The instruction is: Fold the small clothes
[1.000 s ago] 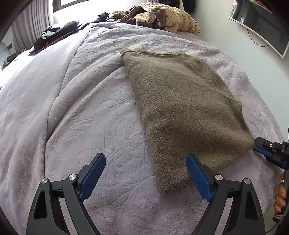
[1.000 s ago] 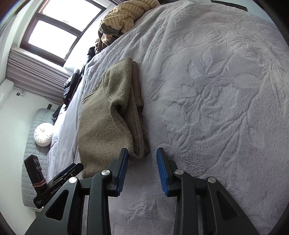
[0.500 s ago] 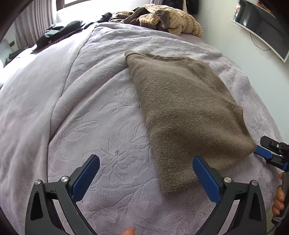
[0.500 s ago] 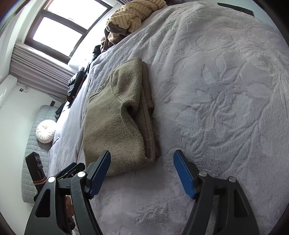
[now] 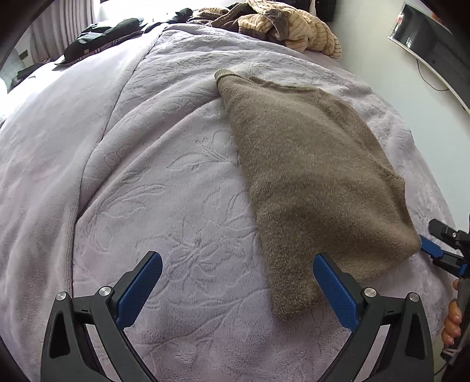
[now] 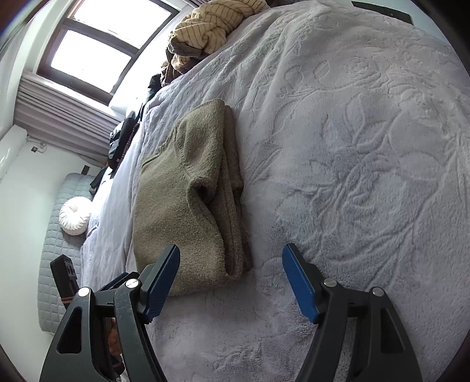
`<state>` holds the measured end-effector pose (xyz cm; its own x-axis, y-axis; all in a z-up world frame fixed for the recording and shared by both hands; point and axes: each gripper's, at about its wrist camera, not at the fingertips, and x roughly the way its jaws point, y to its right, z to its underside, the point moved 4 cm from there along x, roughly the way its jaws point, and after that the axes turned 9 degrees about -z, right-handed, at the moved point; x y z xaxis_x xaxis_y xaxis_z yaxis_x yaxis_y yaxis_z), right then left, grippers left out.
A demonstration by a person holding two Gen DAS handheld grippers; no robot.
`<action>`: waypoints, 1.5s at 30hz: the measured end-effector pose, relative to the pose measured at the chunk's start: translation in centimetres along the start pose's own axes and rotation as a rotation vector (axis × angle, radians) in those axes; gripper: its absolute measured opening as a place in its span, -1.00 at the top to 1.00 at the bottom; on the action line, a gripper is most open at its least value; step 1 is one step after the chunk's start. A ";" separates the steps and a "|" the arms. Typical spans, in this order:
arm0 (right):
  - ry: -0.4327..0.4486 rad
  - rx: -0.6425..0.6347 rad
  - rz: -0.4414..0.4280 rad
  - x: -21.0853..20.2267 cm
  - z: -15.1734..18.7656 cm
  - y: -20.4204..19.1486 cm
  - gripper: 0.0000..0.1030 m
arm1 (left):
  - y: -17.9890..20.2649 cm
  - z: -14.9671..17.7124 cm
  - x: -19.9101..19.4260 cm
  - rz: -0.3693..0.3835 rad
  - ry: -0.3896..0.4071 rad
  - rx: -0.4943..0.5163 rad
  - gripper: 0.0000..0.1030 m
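Note:
A folded olive-brown fuzzy sweater lies flat on the lilac embossed bedspread. My left gripper hovers open over the spread. Its right finger stands just before the sweater's near edge, and only bare bedspread shows between its fingers. In the right wrist view the sweater shows its stacked folded layers. My right gripper is open at that near corner, with the left finger over the sweater's edge and no pad pressing it. The right gripper's blue tip also shows beside the sweater.
A heap of striped beige and brown clothes lies at the far end of the bed, with dark garments at the far left. A screen hangs on the right wall. A white round cushion rests on a grey quilted seat below the window.
My right gripper's jaws went from a narrow gap to wide apart at the sweater's corner. The left jaws spread a little wider. The sweater has stayed put.

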<state>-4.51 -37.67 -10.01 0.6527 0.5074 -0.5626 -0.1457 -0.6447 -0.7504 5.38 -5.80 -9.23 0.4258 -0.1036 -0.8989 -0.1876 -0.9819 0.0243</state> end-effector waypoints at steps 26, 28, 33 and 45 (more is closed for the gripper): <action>-0.176 0.045 -0.126 9.5 -8.7 0.1 -0.47 | 2.1 -9.2 7.7 0.294 -0.107 -0.125 -1.00; -0.203 0.027 -0.122 10.5 -8.8 -0.1 -0.47 | 2.3 -9.3 8.0 0.307 -0.106 -0.115 -1.00; -0.247 -0.018 -0.146 12.5 -9.1 -1.2 -0.56 | 3.0 -9.8 8.3 0.309 -0.102 -0.085 -1.00; -0.283 -0.021 -0.298 13.6 -8.7 -1.3 -0.56 | 4.3 -10.1 8.5 0.304 -0.086 -0.050 -1.00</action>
<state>11.02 -34.89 -13.67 0.4329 0.8094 -0.3969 0.0362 -0.4556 -0.8895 17.11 -12.49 -12.40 0.2803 -0.3818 -0.8807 -0.2498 -0.9149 0.3171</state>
